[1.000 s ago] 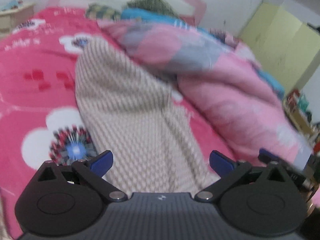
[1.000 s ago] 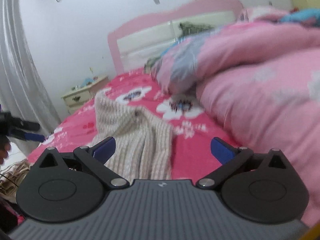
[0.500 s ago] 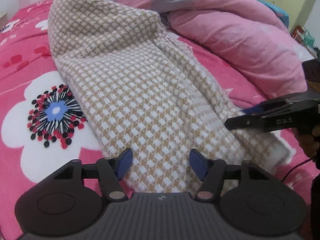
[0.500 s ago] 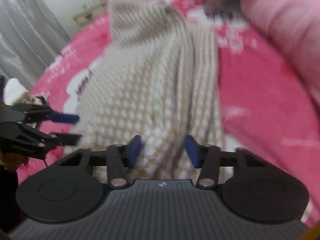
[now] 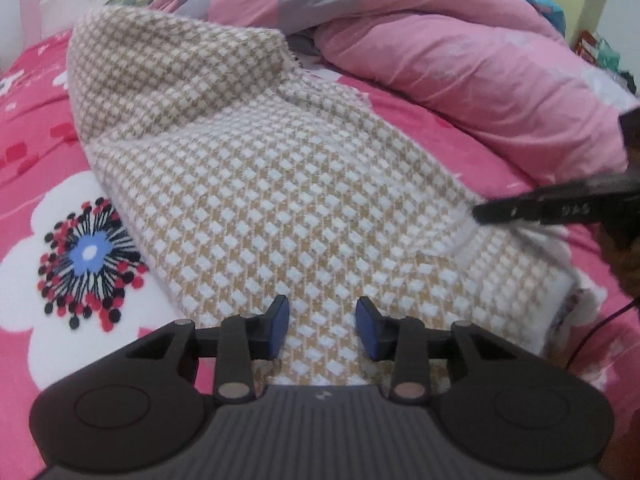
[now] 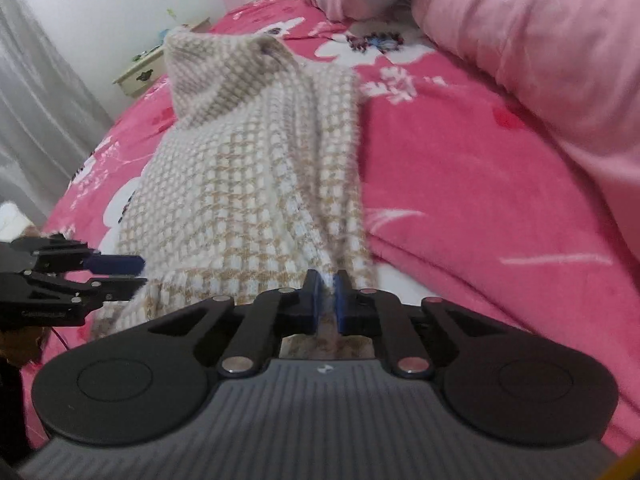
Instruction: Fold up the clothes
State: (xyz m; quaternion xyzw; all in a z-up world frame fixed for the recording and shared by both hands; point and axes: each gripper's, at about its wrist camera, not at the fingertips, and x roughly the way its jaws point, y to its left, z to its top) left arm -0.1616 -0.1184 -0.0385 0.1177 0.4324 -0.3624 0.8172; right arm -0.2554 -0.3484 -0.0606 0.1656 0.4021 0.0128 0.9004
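Right wrist view: right hand-held gripper (image 6: 326, 284) pinches checked sweater (image 6: 240, 184) on bedsheet (image 6: 460, 200).

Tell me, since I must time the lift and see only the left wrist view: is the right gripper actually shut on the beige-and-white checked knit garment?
Observer: Yes. The right gripper is shut on the beige-and-white checked knit garment, with a white fold of hem pinched between its blue pads.
Operator: What stands past the garment?
Observer: A cream bedside cabinet stands beyond the garment's far end.
Operator: And left of that?
Observer: A grey curtain hangs there.
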